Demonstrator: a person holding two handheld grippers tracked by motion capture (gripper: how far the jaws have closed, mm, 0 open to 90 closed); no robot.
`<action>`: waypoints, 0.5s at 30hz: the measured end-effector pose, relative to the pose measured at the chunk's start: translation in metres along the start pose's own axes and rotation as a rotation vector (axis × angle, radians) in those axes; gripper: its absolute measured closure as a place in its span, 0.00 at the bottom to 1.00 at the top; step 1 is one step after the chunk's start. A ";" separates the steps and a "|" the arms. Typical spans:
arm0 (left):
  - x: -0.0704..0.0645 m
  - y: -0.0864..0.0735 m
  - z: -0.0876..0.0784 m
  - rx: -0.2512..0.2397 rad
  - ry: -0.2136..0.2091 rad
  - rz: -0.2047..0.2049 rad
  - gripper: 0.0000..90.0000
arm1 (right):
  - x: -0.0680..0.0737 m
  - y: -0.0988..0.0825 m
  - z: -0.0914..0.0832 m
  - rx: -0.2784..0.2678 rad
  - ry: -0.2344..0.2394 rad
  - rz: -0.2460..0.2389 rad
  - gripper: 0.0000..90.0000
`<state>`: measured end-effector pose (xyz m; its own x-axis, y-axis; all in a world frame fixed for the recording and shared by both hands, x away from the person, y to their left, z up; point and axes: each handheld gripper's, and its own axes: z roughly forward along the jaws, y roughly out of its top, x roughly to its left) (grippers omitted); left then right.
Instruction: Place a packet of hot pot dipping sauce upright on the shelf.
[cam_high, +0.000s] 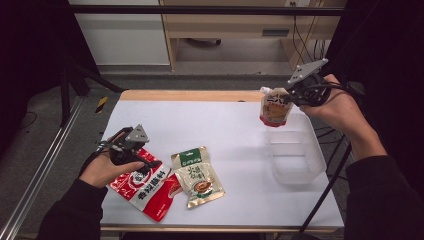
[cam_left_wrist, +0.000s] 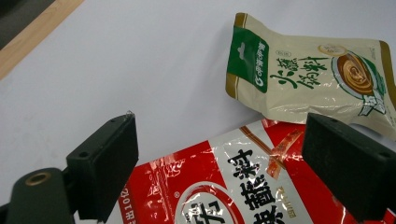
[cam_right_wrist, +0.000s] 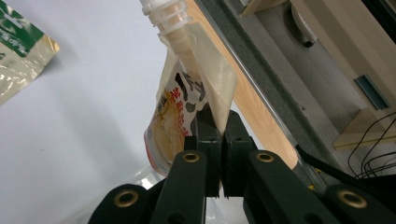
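Observation:
A red seasoning pouch (cam_high: 145, 187) (cam_left_wrist: 233, 186) lies flat at the table's front left, and a beige and green pouch (cam_high: 197, 177) (cam_left_wrist: 303, 74) lies beside it. My left gripper (cam_high: 150, 164) (cam_left_wrist: 219, 135) hovers low over the red pouch's upper edge, open, its jaws wide apart and nothing pressed between them. At the back right, my right gripper (cam_high: 292, 97) (cam_right_wrist: 219, 126) is shut on the side edge of a spouted pouch (cam_high: 274, 107) (cam_right_wrist: 187, 88). That pouch hangs in the air with its cap up, above the far end of a clear plastic bin (cam_high: 295, 155).
The white table (cam_high: 200, 120) has a wooden strip along its far edge. The clear bin stands near the right edge, and a corner of it (cam_right_wrist: 135, 182) shows under the hanging pouch. A dark stand leg crosses at the front right.

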<state>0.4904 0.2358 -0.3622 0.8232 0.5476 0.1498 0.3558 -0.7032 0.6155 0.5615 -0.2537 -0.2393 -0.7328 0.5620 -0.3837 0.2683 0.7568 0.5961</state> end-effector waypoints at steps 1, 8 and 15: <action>0.000 -0.002 0.000 0.002 -0.001 0.003 0.11 | -0.002 -0.003 0.000 0.003 -0.002 0.005 0.99; 0.004 -0.010 -0.001 -0.012 0.006 -0.018 0.09 | -0.009 -0.017 0.003 0.043 -0.027 0.013 0.99; 0.006 -0.019 0.002 -0.032 0.012 -0.053 0.09 | -0.014 -0.030 0.012 0.055 -0.024 0.032 0.99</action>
<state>0.4899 0.2517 -0.3743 0.7981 0.5892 0.1260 0.3840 -0.6585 0.6472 0.5707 -0.2801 -0.2603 -0.7079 0.5940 -0.3823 0.3258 0.7548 0.5694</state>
